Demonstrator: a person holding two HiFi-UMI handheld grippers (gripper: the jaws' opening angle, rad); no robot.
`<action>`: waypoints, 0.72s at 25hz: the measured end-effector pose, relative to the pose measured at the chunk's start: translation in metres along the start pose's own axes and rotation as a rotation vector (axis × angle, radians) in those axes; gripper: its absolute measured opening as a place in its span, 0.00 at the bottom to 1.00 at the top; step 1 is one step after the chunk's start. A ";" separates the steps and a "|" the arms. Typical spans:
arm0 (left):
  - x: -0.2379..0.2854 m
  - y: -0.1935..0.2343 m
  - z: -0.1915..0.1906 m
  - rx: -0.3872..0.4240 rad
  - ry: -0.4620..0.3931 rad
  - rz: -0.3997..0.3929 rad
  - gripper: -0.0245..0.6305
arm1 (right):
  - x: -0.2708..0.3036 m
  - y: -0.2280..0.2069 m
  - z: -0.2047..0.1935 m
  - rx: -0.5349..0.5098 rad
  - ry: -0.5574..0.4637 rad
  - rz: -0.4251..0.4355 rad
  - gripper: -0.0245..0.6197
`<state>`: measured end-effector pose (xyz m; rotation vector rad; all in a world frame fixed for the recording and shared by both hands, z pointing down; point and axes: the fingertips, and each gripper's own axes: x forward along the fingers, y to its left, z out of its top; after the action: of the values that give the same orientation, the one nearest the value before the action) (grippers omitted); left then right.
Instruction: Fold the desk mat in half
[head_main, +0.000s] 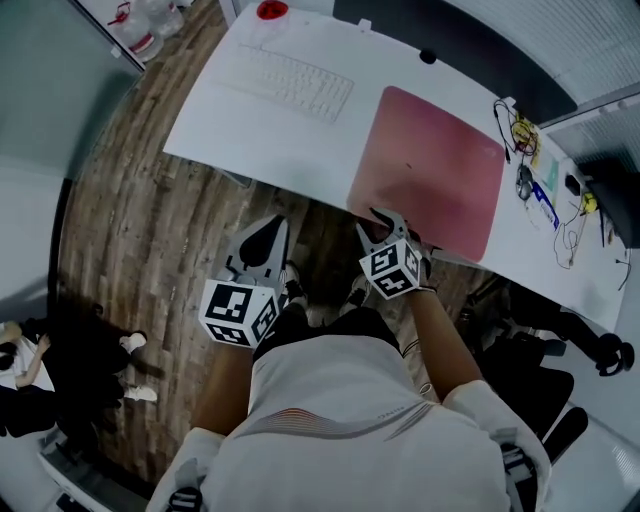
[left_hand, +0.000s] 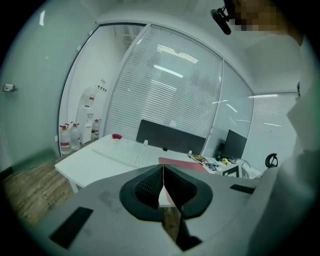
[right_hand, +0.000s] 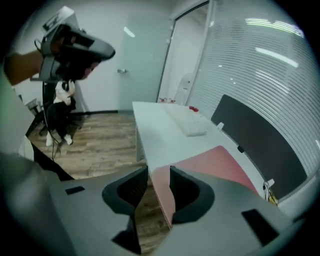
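A pink desk mat (head_main: 430, 165) lies flat on the right half of the white desk (head_main: 230, 115). My right gripper (head_main: 388, 220) is at the mat's near left corner, at the desk's front edge. In the right gripper view the jaws of this gripper (right_hand: 159, 175) stand open, with the mat's corner (right_hand: 162, 187) and the desk edge in the gap; the pads do not press on it. My left gripper (head_main: 266, 235) hangs over the wooden floor in front of the desk, left of the mat. Its jaws (left_hand: 163, 186) are shut with nothing between them.
A white keyboard (head_main: 295, 82) lies left of the mat, with a small red object (head_main: 272, 10) at the desk's far corner. Cables and small items (head_main: 535, 165) lie at the desk's right end. Water bottles (head_main: 150, 25) stand on the floor. A seated person (head_main: 40, 360) is at the far left.
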<state>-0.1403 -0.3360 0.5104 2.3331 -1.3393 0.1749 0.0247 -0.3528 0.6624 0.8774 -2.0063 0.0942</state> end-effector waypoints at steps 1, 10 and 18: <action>-0.002 0.004 -0.003 -0.005 0.006 0.003 0.06 | 0.013 0.006 -0.006 -0.038 0.035 -0.003 0.33; -0.016 0.029 -0.022 -0.042 0.052 0.043 0.06 | 0.081 0.019 -0.033 -0.241 0.214 -0.052 0.33; -0.012 0.020 -0.022 -0.037 0.058 0.038 0.06 | 0.073 0.012 -0.030 -0.209 0.158 -0.059 0.23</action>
<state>-0.1614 -0.3256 0.5329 2.2552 -1.3484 0.2258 0.0146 -0.3721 0.7389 0.7709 -1.8047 -0.0763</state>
